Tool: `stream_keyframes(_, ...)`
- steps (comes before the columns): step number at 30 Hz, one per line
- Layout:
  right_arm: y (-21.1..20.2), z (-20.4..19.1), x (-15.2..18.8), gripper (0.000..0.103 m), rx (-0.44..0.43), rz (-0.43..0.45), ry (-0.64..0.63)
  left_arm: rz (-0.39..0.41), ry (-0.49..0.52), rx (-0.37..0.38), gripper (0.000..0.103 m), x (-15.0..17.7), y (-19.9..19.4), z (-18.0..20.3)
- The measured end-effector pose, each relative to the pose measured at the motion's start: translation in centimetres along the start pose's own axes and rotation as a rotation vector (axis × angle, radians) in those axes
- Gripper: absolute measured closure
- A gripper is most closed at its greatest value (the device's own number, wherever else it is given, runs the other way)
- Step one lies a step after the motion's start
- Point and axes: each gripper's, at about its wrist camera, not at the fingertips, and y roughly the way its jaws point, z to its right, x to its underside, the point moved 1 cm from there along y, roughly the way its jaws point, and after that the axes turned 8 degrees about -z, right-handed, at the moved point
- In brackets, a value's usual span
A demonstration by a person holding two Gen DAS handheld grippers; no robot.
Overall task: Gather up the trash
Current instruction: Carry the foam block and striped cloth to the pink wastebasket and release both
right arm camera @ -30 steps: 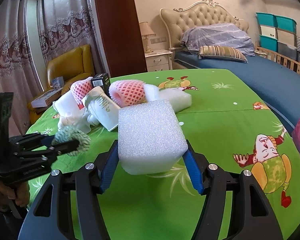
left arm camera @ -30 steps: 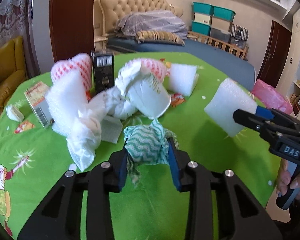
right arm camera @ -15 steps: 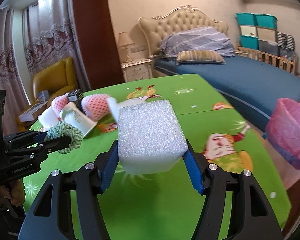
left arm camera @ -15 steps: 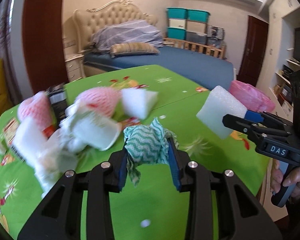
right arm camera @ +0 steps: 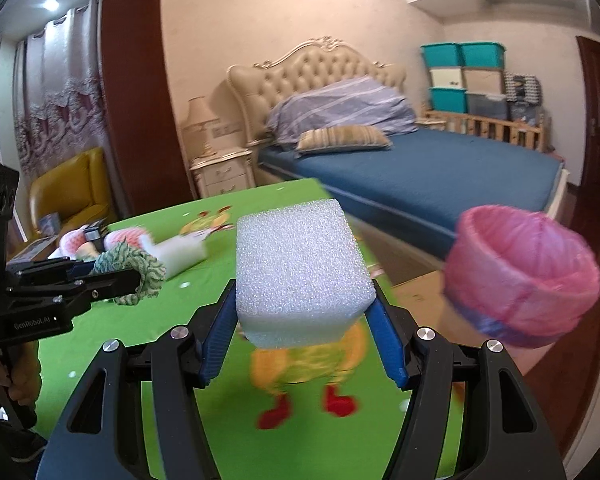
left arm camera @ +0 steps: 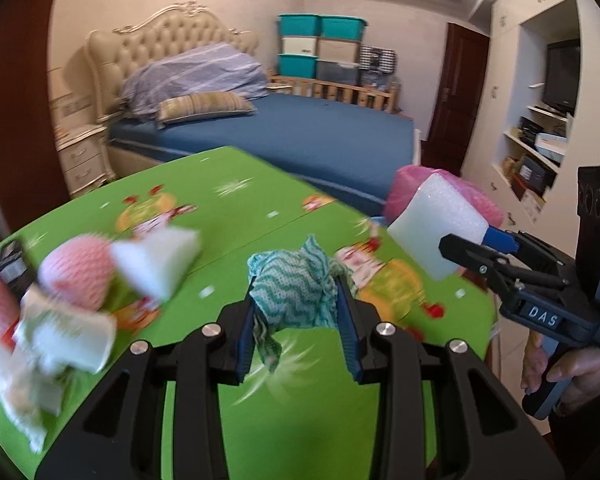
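White foam block [right arm camera: 302, 270] clamped in right claw [right arm camera: 300, 312], above green table [right arm camera: 228, 400]. Teal-patterned rag [left arm camera: 296, 294] squeezed in left claw [left arm camera: 298, 320]. Pink-lined bin [right arm camera: 520, 276] right of and beyond right claw, off table edge. Other trash [left arm camera: 80, 280] left of left claw.

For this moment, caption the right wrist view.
Right tongs carry a foam block toward the pink bin.
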Motion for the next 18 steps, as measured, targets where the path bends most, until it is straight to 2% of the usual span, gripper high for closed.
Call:
stream_keyframes(11,-3.6,11.4,-1.0,0.043,0.209,0.062,0.091,0.029,0.094,0.237,0.068,-8.7,6.5,10.2)
stream_keyframes(15,-4.7,15.7,-1.4,0.043,0.290,0.072,0.111,0.035,0.124,0.310,0.068,-12.0,9.2,14.5)
stream_keyframes(18,-4.9,18.5,-1.5,0.043,0.340,0.069,0.121,0.041,0.141,0.336,0.068,-13.7,10.7,17.1)
